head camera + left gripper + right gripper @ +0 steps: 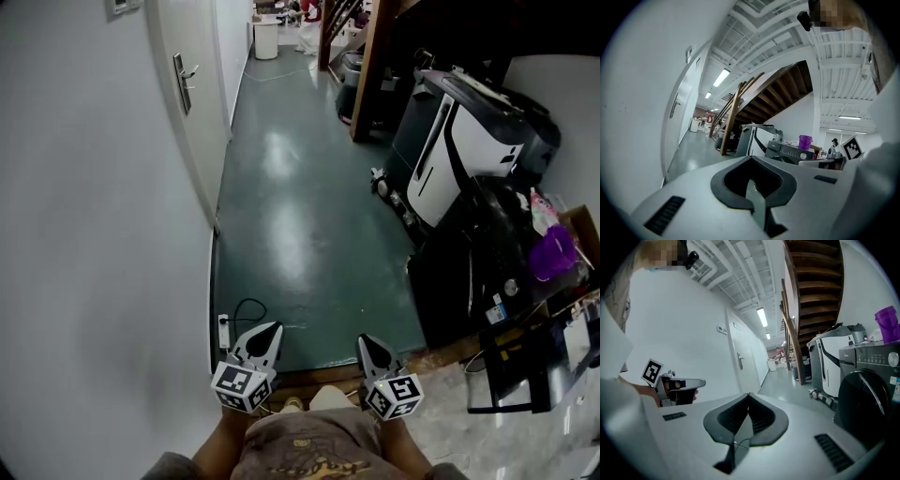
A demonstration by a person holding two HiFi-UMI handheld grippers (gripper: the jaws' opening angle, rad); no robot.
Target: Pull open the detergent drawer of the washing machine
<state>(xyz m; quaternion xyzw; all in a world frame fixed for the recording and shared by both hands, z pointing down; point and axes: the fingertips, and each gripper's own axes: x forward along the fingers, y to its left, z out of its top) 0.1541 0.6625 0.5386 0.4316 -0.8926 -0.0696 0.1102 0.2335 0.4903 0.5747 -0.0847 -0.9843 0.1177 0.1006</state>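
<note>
A dark washing machine [455,281] stands at the right, with a purple cup [553,253] on its cluttered top. In the right gripper view its round door and control panel [869,357] show at the right edge; the detergent drawer cannot be made out. Both grippers are held low, close to the person's body, well short of the machine. My left gripper [272,328] is shut with nothing in it, its jaws meeting at the tip [751,158]. My right gripper [364,339] is likewise shut and empty [749,394]. The machine also shows far off in the left gripper view [790,152].
A white wall with a door [187,80] runs along the left of a green floor. A power strip [223,330] with a cable lies near my left gripper. A white-and-black machine [459,141] and a wooden stair post [370,75] stand beyond the washer. A black stand [511,370] is at the lower right.
</note>
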